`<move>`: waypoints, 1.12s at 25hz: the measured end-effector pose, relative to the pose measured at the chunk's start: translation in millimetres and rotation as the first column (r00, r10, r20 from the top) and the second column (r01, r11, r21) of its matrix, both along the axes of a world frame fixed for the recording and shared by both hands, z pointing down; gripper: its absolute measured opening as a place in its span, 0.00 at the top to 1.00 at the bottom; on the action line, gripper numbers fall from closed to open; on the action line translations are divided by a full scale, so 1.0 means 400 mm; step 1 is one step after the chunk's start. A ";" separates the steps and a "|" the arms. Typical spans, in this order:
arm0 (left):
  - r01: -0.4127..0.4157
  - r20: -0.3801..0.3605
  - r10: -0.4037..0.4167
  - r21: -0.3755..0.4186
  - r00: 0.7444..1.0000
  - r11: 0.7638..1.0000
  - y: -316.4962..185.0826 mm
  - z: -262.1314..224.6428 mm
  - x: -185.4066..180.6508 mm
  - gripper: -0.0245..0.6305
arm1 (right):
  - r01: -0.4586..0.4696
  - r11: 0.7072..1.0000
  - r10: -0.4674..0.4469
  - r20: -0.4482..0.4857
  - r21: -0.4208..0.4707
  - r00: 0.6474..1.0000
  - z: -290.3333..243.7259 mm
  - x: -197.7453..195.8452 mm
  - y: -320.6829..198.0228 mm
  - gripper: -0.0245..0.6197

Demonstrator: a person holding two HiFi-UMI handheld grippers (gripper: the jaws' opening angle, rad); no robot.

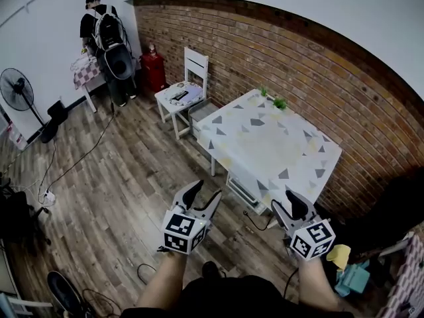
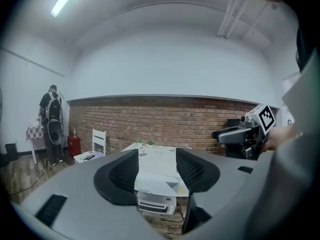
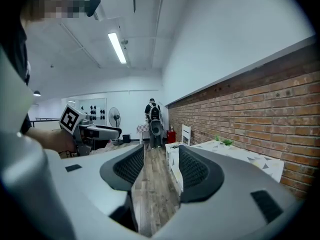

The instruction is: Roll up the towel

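Note:
I see no towel that I can tell apart; the white table (image 1: pixel 265 144) carries a cloth with grey and yellow triangles. Both grippers hang in the air over the wooden floor, short of the table's near edge. My left gripper (image 1: pixel 206 191) is open with nothing between its jaws, and in its own view (image 2: pixel 156 169) the table (image 2: pixel 155 156) shows through the gap. My right gripper (image 1: pixel 286 203) is open and empty too, its own view (image 3: pixel 160 169) looking along the floor beside the table (image 3: pixel 235 151).
A white box (image 1: pixel 245 191) sits under the table, cables trailing on the floor. Small plants (image 1: pixel 278 103) stand at the table's far edge. A white chair (image 1: pixel 189 88), a red canister (image 1: pixel 152 68), a fan (image 1: pixel 16 88) and a person with a backpack (image 1: pixel 106 38) are farther off. A yellow cloth (image 1: pixel 339 256) lies at right.

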State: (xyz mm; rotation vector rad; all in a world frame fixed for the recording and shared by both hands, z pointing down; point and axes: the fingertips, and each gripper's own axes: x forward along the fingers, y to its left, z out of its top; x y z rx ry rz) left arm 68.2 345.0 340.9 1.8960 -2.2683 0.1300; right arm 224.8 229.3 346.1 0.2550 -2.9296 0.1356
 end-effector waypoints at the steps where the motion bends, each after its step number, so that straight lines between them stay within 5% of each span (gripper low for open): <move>1: 0.003 -0.002 -0.003 -0.005 1.000 1.000 -0.002 0.004 -0.018 0.60 | -0.001 1.000 0.001 0.003 -0.002 1.000 0.001 -0.021 -0.003 0.63; 13: -0.041 -0.043 0.036 -0.120 0.998 0.992 -0.147 0.116 -0.162 0.60 | -0.015 0.995 0.013 -0.021 -0.099 1.000 0.116 -0.187 -0.155 0.63; 17: -0.074 -0.033 0.070 -0.158 0.997 0.985 -0.279 0.147 -0.209 0.63 | -0.043 0.991 0.042 -0.008 -0.126 0.999 0.158 -0.249 -0.278 0.66; 20: -0.086 -0.022 0.084 -0.157 0.996 0.984 -0.411 0.160 -0.257 0.71 | -0.054 0.987 0.056 0.011 -0.149 0.998 0.196 -0.307 -0.383 0.81; 28: -0.152 0.051 0.166 -0.215 0.985 0.965 -0.724 0.175 -0.346 0.80 | -0.074 0.982 0.072 -0.019 -0.172 0.997 0.237 -0.409 -0.633 0.87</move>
